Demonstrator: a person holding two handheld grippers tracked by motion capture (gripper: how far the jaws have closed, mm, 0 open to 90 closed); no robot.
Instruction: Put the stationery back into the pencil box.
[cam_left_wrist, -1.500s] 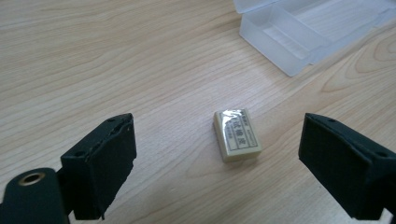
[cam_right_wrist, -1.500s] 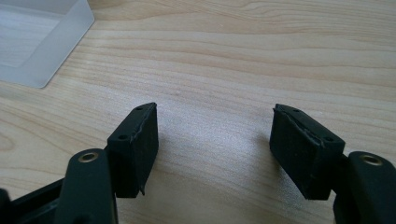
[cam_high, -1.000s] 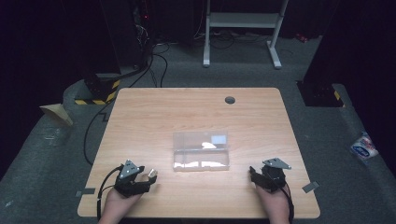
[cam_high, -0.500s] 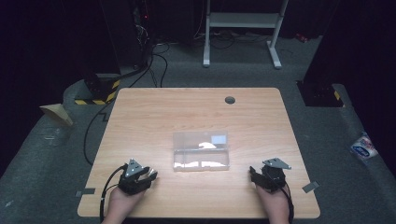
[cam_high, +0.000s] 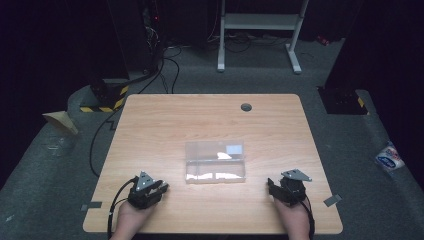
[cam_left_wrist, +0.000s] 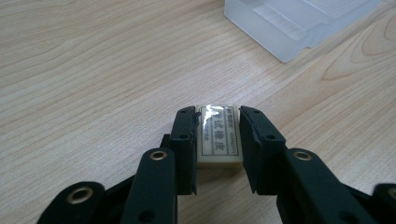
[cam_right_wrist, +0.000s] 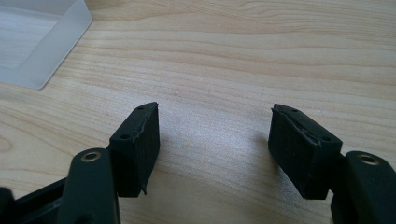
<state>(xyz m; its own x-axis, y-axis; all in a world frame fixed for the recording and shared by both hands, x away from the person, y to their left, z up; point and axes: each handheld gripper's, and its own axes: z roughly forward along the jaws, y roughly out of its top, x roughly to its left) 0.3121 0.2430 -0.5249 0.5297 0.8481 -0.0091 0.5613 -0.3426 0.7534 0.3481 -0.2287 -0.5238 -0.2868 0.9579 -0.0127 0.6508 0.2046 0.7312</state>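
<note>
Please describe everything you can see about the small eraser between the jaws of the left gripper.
The eraser is a small cream-white block, apparently rubber, with a glossy printed sleeve bearing dark characters too small to read and a bright glare near its far end. It lies flat on the wooden table, its long side running away from the camera. The left gripper has just been closing, and both black pads now press its two long sides. The translucent plastic box stands apart, farther away.

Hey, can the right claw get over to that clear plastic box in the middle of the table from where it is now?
Probably yes. The right claw is open and holds nothing, and the stretch of table between it and the clear box is bare wood.
</note>
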